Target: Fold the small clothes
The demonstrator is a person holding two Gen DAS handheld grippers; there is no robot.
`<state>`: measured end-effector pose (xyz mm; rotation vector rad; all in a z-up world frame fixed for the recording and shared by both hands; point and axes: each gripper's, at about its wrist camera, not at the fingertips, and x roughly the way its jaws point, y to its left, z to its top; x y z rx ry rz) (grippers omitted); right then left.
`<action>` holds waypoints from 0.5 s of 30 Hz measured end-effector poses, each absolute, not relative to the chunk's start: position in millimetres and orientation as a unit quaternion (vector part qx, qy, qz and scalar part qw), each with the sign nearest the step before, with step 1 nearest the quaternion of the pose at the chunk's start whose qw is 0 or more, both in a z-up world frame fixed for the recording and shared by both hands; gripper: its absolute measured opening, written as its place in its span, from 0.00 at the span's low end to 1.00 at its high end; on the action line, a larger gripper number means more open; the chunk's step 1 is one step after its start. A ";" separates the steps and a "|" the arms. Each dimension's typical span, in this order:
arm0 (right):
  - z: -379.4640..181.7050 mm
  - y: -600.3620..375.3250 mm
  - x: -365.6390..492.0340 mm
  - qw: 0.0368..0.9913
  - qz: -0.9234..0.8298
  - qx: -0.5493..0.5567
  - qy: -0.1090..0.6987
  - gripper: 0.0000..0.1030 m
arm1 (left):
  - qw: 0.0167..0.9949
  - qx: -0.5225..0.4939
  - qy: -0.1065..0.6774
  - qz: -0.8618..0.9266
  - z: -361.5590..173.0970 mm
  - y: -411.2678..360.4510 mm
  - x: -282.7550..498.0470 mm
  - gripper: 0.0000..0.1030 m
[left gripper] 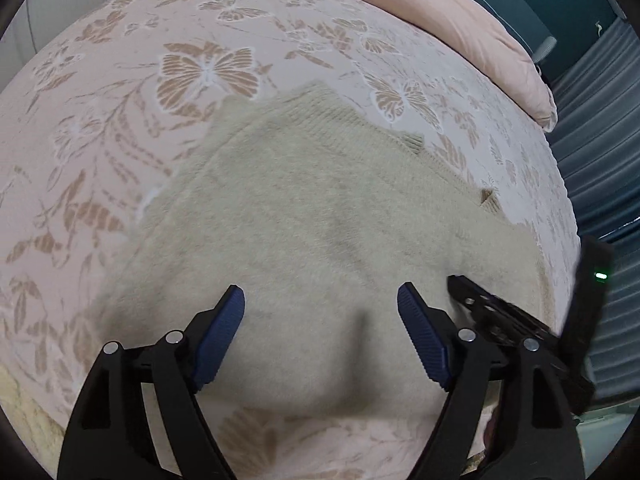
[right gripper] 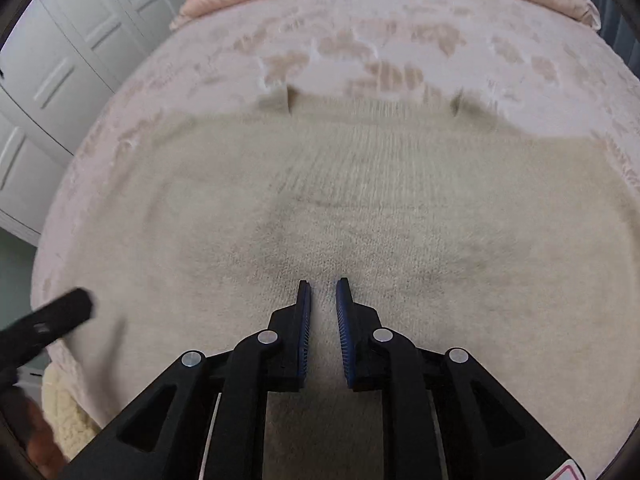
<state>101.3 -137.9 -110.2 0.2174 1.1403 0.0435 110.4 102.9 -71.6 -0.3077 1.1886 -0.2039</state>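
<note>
Bed with butterfly cover; beige sweater flat on it. Left gripper: jaws wide, empty, above near hem. Right gripper: jaws nearly closed, holding nothing visible, above sweater middle. Sweater ahead of both, left nearer edge.

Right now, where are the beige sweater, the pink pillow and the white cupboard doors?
beige sweater (left gripper: pixel 304 216): left wrist view, middle of knit.
pink pillow (left gripper: pixel 472 28): left wrist view, upper surface.
white cupboard doors (right gripper: pixel 60 60): right wrist view, door panel.
</note>
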 end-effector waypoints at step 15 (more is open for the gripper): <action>-106.5 -111.9 129.6 0.833 0.019 0.109 0.542 0.16 | 0.743 -0.388 0.545 -0.024 -124.1 194.8 85.1 0.94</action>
